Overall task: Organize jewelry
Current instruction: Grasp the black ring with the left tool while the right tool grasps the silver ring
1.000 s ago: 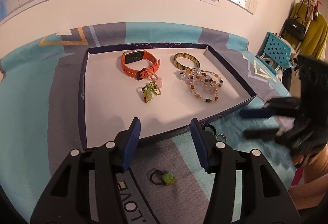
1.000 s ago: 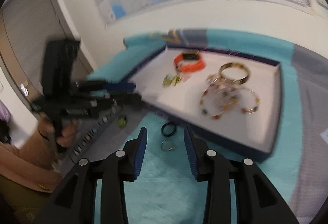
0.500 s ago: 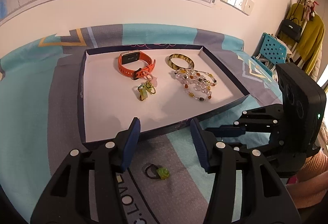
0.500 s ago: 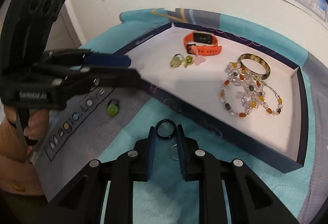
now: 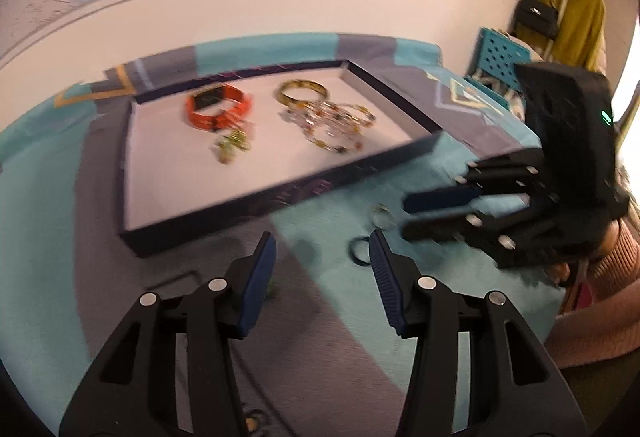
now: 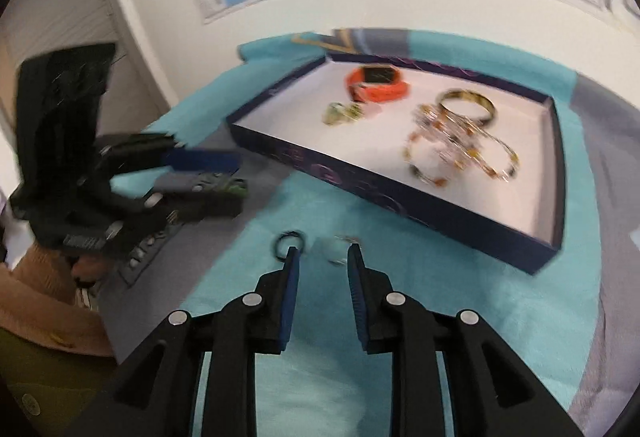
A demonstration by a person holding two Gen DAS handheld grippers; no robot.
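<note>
Left tongs (image 5: 322, 251) shifted rightward, closing empty, right tongs (image 6: 320, 257) opening empty, tray (image 6: 400, 205) holding bracelets (image 6: 460, 145).

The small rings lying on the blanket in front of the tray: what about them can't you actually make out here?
- Green-stone ring: left wrist view, mostly hidden behind the left gripper's finger.
- Green-stone ring, right wrist view: a blurred green smear at that gripper's fingertips; grip or contact unclear.
- Thin silver ring: motion blur hides its shape, between the right gripper's opening jaws.
- Black ring: touching the fingertip or not, unclear.
</note>
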